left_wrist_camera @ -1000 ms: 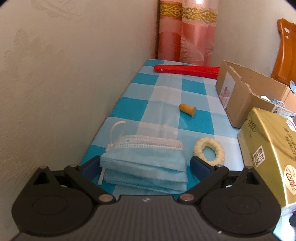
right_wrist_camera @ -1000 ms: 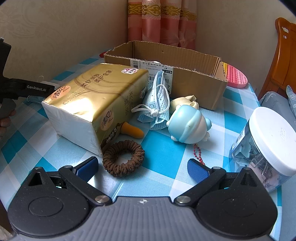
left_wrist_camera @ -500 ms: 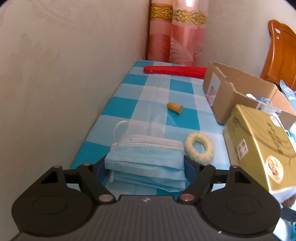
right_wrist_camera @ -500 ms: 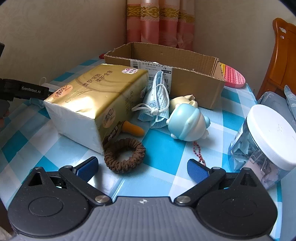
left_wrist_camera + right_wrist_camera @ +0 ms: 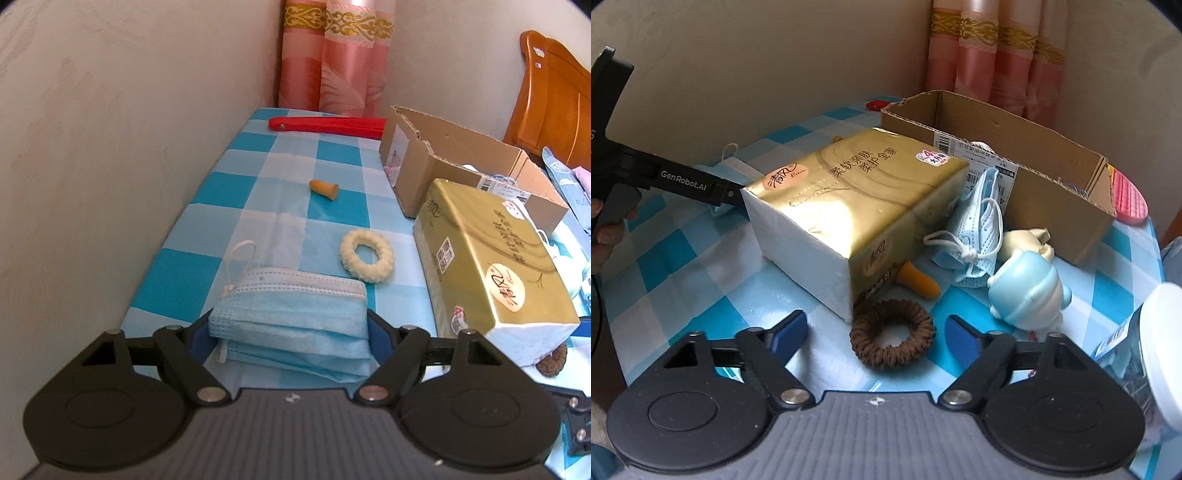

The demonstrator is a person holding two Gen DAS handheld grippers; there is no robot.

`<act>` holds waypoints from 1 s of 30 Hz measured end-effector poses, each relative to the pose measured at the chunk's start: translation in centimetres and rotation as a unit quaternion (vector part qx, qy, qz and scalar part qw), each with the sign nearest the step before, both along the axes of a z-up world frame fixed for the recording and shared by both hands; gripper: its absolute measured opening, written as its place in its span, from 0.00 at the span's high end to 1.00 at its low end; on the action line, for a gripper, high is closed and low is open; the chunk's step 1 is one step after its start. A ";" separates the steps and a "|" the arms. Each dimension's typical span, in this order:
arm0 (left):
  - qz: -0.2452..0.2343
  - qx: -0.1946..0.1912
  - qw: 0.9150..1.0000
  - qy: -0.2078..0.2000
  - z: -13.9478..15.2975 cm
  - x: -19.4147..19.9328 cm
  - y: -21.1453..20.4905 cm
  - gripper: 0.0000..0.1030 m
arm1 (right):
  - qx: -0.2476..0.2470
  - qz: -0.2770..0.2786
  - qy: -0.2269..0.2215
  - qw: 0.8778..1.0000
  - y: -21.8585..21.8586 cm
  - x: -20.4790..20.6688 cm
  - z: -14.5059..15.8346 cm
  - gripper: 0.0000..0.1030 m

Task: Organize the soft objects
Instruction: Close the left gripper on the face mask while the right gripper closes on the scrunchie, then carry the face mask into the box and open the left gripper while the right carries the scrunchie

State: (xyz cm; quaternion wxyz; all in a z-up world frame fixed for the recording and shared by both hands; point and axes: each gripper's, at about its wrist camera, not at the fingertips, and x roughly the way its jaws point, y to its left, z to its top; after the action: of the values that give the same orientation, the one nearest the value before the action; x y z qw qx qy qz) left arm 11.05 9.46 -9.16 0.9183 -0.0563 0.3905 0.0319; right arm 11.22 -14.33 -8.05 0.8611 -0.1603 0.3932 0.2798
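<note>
**Two wrist views, one checked table**

The left wrist camera looks steeply down along its fingers, close over the table's wall-side strip, facing the pink curtain [image 5: 334, 55] at the far end; the right wrist camera, equally low and near, faces the same curtain from further right; both share the gold tissue pack [image 5: 491, 266], seen from opposite sides, the cardboard box [image 5: 461, 162] and the brown scrunchie [image 5: 892, 334]; the right view also catches the left gripper's black body [image 5: 665, 177].

black handle [image 5: 683, 181]: "GenRobot.AI" | gold tissue pack [image 5: 849, 206]: sticker "4", Chinese characters "清风"
</note>
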 end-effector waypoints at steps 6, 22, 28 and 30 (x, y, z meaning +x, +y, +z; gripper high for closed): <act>-0.007 -0.002 1.000 0.004 0.1 -0.3 -0.2 0.23 | -0.002 -0.010 0.012 1.000 0.0 -0.8 0.7 0.49; -0.005 -0.009 1.000 -0.003 0.2 -0.3 0.4 0.24 | -0.012 -0.026 0.009 1.000 -0.3 -1.6 0.7 0.54; -0.009 -0.008 1.000 -0.008 0.7 -0.8 0.3 0.28 | -0.003 -0.046 0.007 0.999 -1.1 -2.5 1.4 0.56; -0.016 -0.005 1.000 -0.012 1.1 -1.1 0.1 0.29 | -0.004 -0.049 0.003 0.999 -1.3 -3.0 1.7 0.56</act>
State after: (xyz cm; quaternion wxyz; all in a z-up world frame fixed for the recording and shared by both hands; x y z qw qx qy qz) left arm 9.97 9.58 -8.02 0.9231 -0.0556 0.3803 0.0149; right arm 8.26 -15.67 -6.34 0.8722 -0.1434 0.4040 0.2357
